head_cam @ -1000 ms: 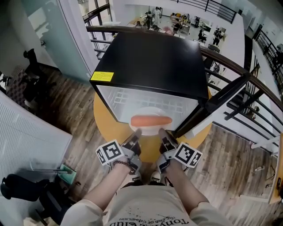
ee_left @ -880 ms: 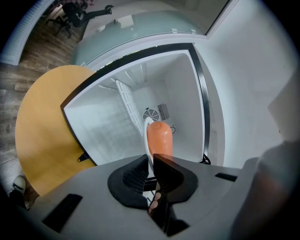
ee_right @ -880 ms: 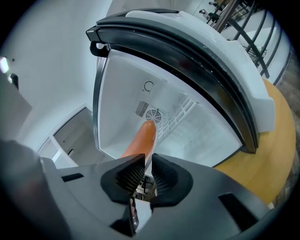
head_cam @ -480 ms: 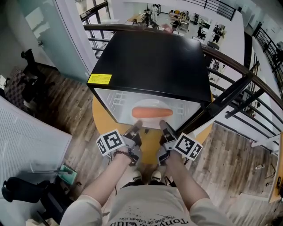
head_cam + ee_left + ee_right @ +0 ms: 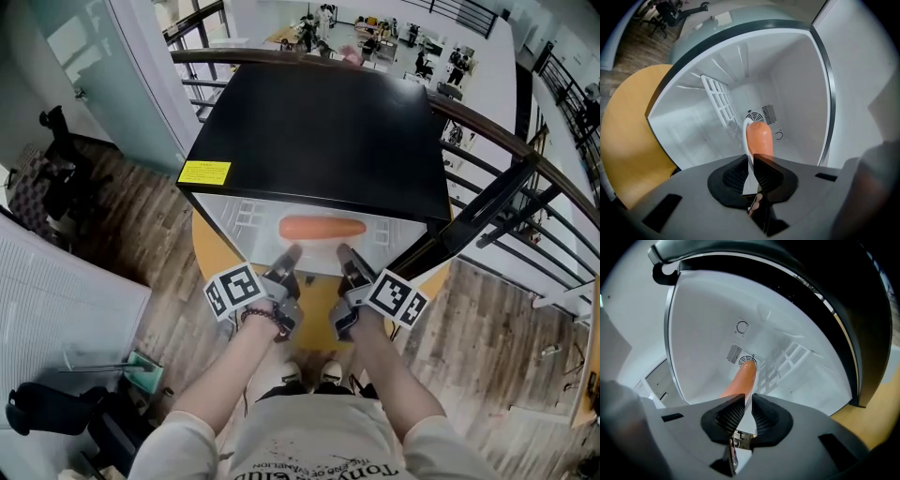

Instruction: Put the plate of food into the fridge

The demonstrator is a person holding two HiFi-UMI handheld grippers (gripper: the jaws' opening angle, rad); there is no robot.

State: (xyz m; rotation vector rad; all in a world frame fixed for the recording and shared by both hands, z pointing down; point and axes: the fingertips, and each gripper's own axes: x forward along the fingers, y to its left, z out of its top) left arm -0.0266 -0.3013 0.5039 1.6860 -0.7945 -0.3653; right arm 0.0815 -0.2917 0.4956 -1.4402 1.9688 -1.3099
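Observation:
A white plate (image 5: 748, 161) carrying a long orange piece of food (image 5: 322, 227) sits just inside the open mouth of the black fridge (image 5: 319, 122). My left gripper (image 5: 286, 259) is shut on the plate's left rim, and my right gripper (image 5: 343, 258) is shut on its right rim. In the left gripper view the plate runs edge-on between the pads of the left gripper (image 5: 751, 174), with the food (image 5: 759, 137) beyond. In the right gripper view the right gripper (image 5: 744, 414) pinches the plate (image 5: 748, 412), and the food (image 5: 740, 379) points toward the fridge's back wall.
The fridge stands on a round yellow table (image 5: 314, 305). Its dark door (image 5: 473, 211) hangs open at the right. A white wire shelf (image 5: 719, 101) lies inside on the left. A metal railing (image 5: 525, 159) runs behind, and wood floor (image 5: 141, 244) lies around.
Both grippers have carried the plate forward, from in front of the fridge into its opening. The grip on both rims is unchanged.

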